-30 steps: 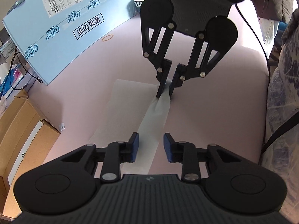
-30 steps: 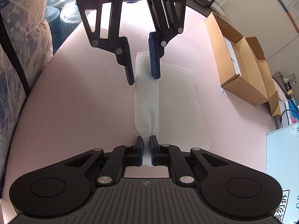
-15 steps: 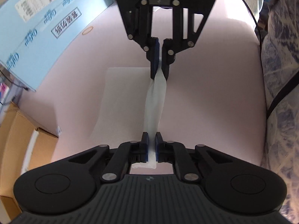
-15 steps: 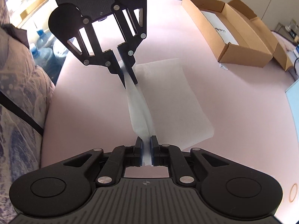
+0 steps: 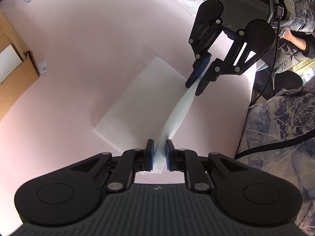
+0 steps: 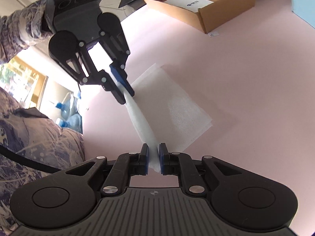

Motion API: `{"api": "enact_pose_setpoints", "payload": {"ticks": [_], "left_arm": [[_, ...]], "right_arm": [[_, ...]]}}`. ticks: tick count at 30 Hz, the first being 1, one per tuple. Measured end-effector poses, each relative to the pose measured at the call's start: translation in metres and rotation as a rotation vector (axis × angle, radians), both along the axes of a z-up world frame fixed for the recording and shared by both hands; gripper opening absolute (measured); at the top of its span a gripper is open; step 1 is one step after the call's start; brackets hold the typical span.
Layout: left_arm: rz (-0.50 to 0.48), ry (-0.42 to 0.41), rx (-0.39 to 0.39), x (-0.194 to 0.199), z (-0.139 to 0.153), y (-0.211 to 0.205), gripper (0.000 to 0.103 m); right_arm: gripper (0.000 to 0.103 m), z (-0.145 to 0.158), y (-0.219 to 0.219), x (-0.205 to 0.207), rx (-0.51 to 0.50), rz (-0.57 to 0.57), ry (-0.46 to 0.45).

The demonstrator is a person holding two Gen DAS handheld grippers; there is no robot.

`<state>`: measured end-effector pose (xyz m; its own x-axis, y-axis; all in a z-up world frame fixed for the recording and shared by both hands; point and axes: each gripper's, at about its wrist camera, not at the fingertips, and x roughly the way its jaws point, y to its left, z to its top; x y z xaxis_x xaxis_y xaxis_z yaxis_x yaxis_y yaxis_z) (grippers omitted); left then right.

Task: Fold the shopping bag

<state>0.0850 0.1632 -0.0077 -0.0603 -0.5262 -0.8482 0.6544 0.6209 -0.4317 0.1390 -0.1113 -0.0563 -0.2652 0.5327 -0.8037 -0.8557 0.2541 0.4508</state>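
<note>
Pink surface (image 5: 98, 39) fills both views, a cardboard box (image 6: 198, 2) at its far edge. The white bag (image 5: 137, 102) lies flat on it, one long edge lifted clear. Left gripper (image 5: 158, 157) has its jaws pinched on one end of that edge; right gripper (image 6: 153, 158) jaws clamp the other, the strip taut between them.
</note>
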Motion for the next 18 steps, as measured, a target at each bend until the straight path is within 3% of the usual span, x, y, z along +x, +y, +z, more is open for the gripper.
{"api": "enact_pose_setpoints", "payload": {"ticks": [7,10,13,16,18], "left_arm": [[0.078,0.143,-0.063,0.009,-0.009,0.021,0.012],[0.166,0.248,-0.104,0.017,-0.020,0.031,0.012],[0.247,0.339,-0.134,0.024,-0.032,0.042,0.010],[0.274,0.369,-0.138,0.025,-0.036,0.042,0.008],[0.284,0.383,-0.137,0.023,-0.039,0.039,0.008]], "right_arm": [[0.014,-0.010,-0.002,0.014,0.013,-0.099,0.053],[0.013,-0.008,-0.002,0.009,0.016,-0.122,0.047],[0.011,-0.007,0.005,-0.004,-0.009,-0.135,-0.027],[0.011,-0.002,0.011,-0.023,-0.023,-0.089,-0.151],[0.011,-0.001,0.007,-0.027,-0.026,-0.110,-0.183]]}}
